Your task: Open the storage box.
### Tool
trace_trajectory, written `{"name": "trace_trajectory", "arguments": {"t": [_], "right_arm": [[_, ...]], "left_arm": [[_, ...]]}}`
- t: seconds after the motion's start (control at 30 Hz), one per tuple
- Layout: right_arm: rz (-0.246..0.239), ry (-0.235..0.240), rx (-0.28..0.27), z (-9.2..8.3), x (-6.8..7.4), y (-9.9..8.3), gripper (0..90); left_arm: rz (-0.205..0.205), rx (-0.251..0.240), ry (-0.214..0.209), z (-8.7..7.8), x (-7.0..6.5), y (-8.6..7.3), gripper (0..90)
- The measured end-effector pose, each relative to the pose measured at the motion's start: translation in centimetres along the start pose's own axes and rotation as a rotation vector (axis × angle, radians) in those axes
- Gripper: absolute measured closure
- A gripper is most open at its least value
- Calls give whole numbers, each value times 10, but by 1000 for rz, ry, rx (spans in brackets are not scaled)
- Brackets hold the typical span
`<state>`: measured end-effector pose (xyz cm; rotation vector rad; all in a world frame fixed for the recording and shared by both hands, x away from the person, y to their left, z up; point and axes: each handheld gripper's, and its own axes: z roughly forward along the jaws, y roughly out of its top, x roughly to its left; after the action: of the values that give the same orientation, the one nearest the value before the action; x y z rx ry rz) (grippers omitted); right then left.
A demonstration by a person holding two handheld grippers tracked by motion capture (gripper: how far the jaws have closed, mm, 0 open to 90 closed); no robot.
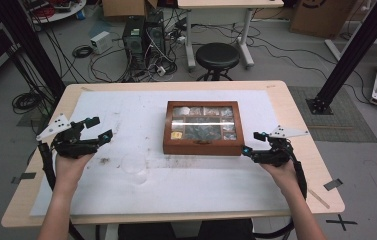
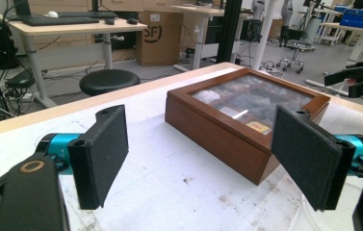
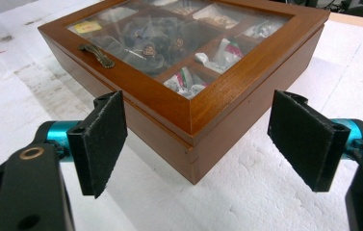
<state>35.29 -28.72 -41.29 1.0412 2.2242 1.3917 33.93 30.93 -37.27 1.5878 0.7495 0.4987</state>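
Left tongs (image 1: 97, 129) jaws apart, empty, near left edge of surface (image 1: 296, 125). Right tongs (image 1: 254, 143) jaws apart, empty, just beside near right corner of one brown wooden glass-lidded box (image 1: 204, 128), at surface centre. Box likely stiff, fairly heavy, glass fragile; grip wooden side walls or one small metal lid handle (image 3: 97, 54).

Even indoor light, soft shadows, mild softness throughout

Glare streaks the glass lid of the wooden box (image 1: 203, 127) ahead of both grippers, veiling its contents. In the left gripper view the room beyond the box is hazy and the near black pads (image 2: 103, 154) are slightly blurred; straight lines bow toward the edges there.
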Motion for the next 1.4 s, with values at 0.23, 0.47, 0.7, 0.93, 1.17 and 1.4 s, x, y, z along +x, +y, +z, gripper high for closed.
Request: {"name": "trace_trajectory", "arguments": {"t": [0.23,0.47,0.7,0.93,1.17,1.4], "right_arm": [[-11,10,36,7,-2,-3,263],[-30,14,98,17,-1,-6,384],[-32,20,133,22,-3,-8,450],[-48,16,139,24,-2,-8,536],[-58,12,138,23,-1,-8,549],[-70,6,133,23,0,-7,555]], "left_arm": [[0,4,4,0,0,0,211],[2,14,0,1,-1,-1,211],[2,17,-2,1,-1,-2,211],[-1,20,-1,0,-1,-3,211],[-3,25,-4,1,-2,-3,211],[-3,27,-6,2,-2,-3,211]]}}
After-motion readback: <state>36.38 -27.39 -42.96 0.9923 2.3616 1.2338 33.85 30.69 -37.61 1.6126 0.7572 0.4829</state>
